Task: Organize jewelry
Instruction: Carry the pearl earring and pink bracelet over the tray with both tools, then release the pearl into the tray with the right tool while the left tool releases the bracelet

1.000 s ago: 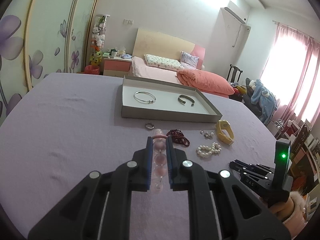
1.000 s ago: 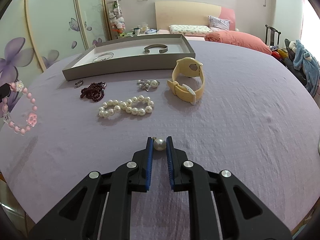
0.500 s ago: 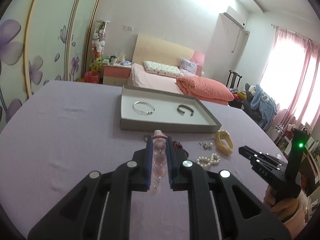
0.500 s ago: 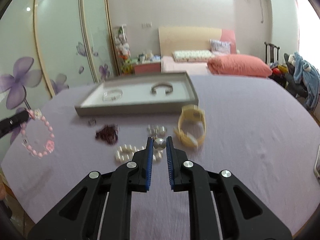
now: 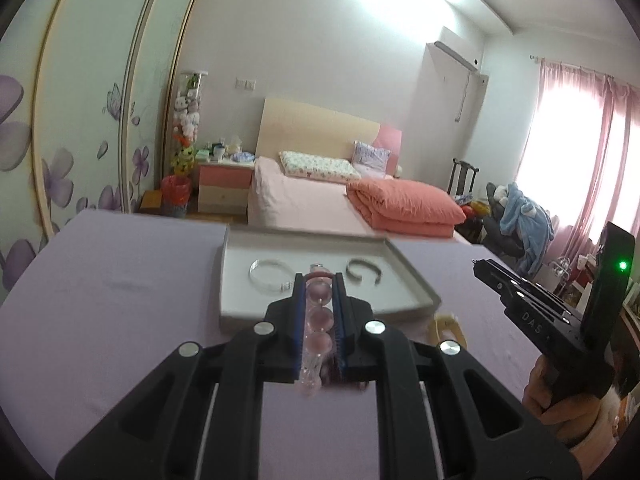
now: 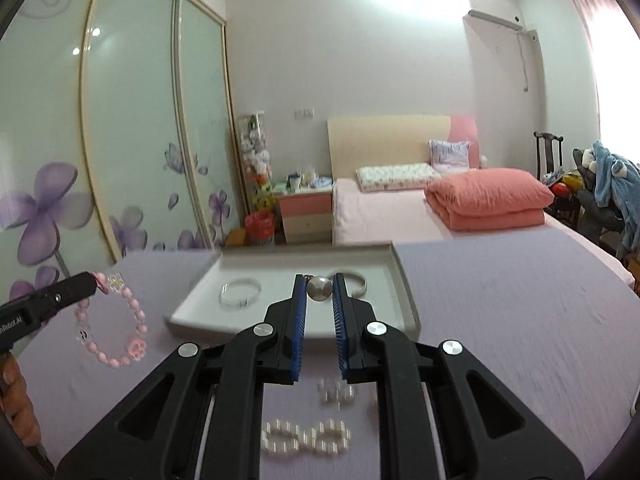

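My left gripper (image 5: 319,280) is shut on a pink bead bracelet (image 5: 318,320), held above the table before the grey tray (image 5: 236,314). The bracelet also hangs from that gripper in the right wrist view (image 6: 116,320). My right gripper (image 6: 319,280) is shut on a pearl earring (image 6: 319,289), raised in front of the tray (image 6: 192,320). A silver bangle (image 5: 266,276) and a dark open cuff (image 5: 363,272) lie in the tray. A white pearl bracelet (image 6: 306,438) and small pearl earrings (image 6: 336,392) lie on the purple cloth below the right gripper.
A yellow watch (image 5: 448,330) lies on the cloth right of the tray. The right gripper (image 5: 548,312) shows at the right in the left wrist view. A bed (image 6: 400,208) stands beyond the table's far edge.
Both grippers have risen and moved forward toward the tray, each still holding its piece. The loose jewelry on the cloth has dropped low in the views.
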